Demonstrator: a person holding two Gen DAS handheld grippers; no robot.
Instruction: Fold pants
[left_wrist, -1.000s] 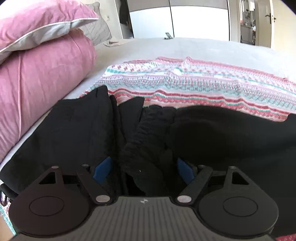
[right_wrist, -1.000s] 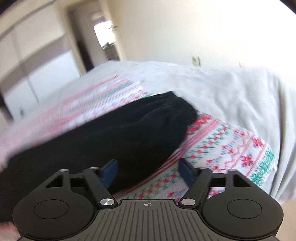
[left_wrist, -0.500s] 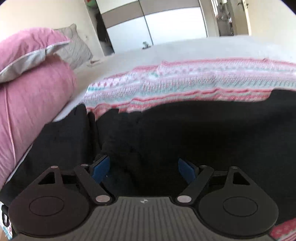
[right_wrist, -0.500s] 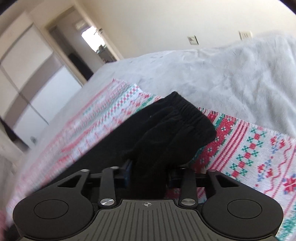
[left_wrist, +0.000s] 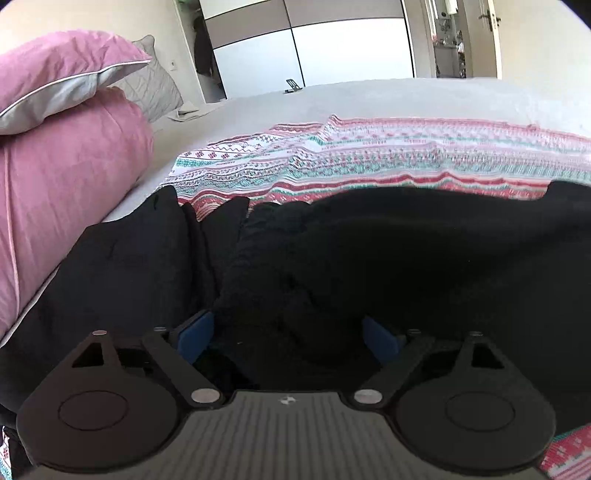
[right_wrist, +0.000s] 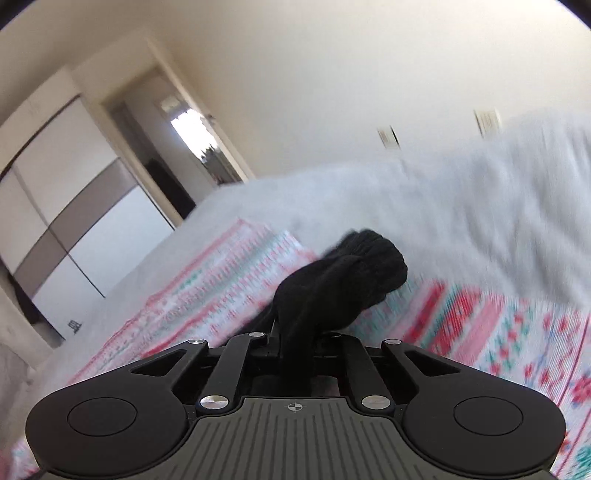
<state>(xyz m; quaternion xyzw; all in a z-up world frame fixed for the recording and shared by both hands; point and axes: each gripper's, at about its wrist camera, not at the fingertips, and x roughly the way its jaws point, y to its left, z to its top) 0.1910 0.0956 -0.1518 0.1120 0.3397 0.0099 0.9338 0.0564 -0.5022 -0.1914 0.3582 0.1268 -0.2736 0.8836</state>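
Just closed right tool onto elasticated cuff of black fleece pants; left tool spread wide. Lift cuff gently, keeping pinch firm.

Matt black cloth pants, woven patterned blanket, velvety pink pillows, matt plastic hand-held gripper.
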